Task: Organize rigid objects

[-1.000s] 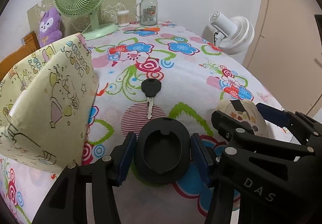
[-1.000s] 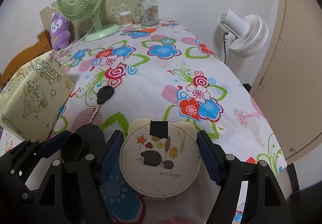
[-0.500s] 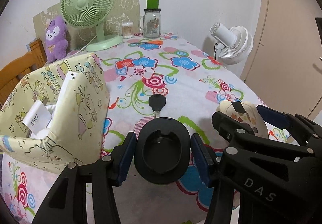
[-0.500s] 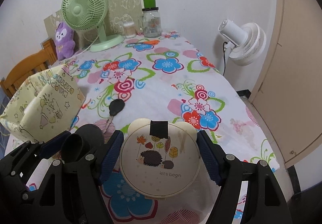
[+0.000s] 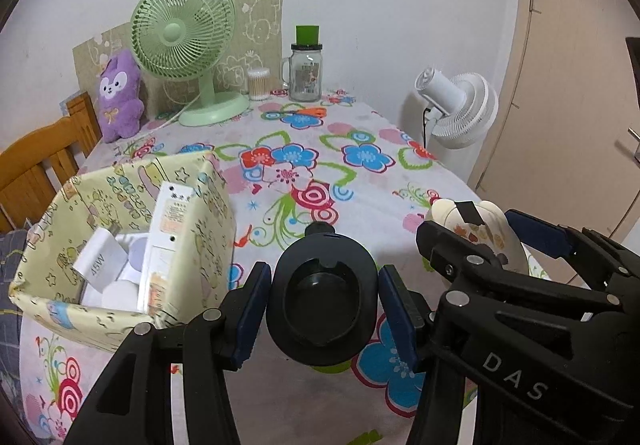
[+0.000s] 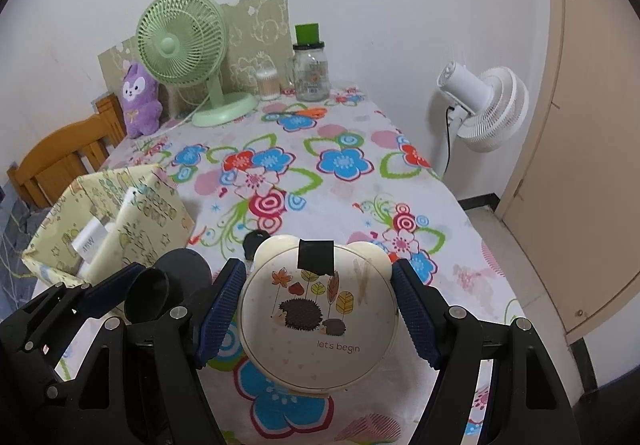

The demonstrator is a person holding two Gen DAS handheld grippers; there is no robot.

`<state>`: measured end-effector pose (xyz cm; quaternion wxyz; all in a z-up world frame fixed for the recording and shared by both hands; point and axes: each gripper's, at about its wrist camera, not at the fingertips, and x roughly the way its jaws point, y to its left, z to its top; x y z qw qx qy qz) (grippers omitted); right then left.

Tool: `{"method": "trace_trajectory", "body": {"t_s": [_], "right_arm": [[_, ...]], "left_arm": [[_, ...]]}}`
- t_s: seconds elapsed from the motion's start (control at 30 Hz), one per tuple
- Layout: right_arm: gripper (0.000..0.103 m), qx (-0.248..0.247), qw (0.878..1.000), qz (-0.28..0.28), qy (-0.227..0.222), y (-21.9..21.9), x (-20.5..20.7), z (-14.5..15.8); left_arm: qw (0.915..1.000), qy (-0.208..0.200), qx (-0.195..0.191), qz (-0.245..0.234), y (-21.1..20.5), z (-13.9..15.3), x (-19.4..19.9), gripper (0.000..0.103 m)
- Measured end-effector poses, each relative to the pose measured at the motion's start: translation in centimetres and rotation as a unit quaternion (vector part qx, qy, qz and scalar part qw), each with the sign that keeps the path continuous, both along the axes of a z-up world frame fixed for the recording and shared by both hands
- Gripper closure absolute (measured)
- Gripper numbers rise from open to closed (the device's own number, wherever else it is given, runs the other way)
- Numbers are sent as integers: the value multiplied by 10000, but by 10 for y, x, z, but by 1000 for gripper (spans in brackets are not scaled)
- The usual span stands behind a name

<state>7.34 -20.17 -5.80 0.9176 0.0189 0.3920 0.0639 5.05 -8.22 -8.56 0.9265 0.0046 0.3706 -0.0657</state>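
My left gripper (image 5: 323,305) is shut on a black oval cup-shaped holder (image 5: 323,297), which hangs above the flowered tablecloth (image 5: 360,173). In the right wrist view my right gripper (image 6: 318,301) is shut on a cream round case (image 6: 320,325) with bear ears and a hedgehog picture, also clear of the table. The two grippers are side by side. A black key (image 6: 256,239) lies on the cloth, mostly hidden behind the held things. To the left stands an open yellow patterned box (image 5: 208,229) holding a white charger (image 5: 98,261) and a white flat pack.
At the table's far end stand a green desk fan (image 5: 182,33), a glass jar (image 5: 306,73), a cotton-swab tub (image 5: 258,83) and a purple plush (image 5: 120,93). A white fan (image 5: 460,109) stands off the right edge, a wooden chair (image 5: 36,169) off the left.
Both grippers have risen together with the holder and the case still gripped. The box's inside has come into view, and the key is now mostly hidden behind the held things.
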Motion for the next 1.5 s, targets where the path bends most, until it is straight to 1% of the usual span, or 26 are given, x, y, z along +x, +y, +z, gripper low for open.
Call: {"method": "trace_trajectory", "body": {"t_s": [0.2,0.53,0.67,0.97,1.27,1.5], "right_arm": [[26,2,9999,52,-113,6,-4,14],[26,-12,9996,183,-217,22,-6,33],[27,-47,9994,239,-247,30,-6,39],[26,-72,9993,285,-243,43,-2,44],[26,-3,9988,421,-269,68,10,51],[27,-32,9983,509,-282,84,18,52]], "left_arm": [[9999,-116,29,-23,7,12,-6,46],[9999,-141,-48,12,21,28,-9,46],[9999,-153,-3,-7,27,33,-9,46],[9998,-175,10,18,44,38,-4,46],[9997,-197,77,129,64,45,5,46],[9996,-188,55,186,80,45,12,46]]}}
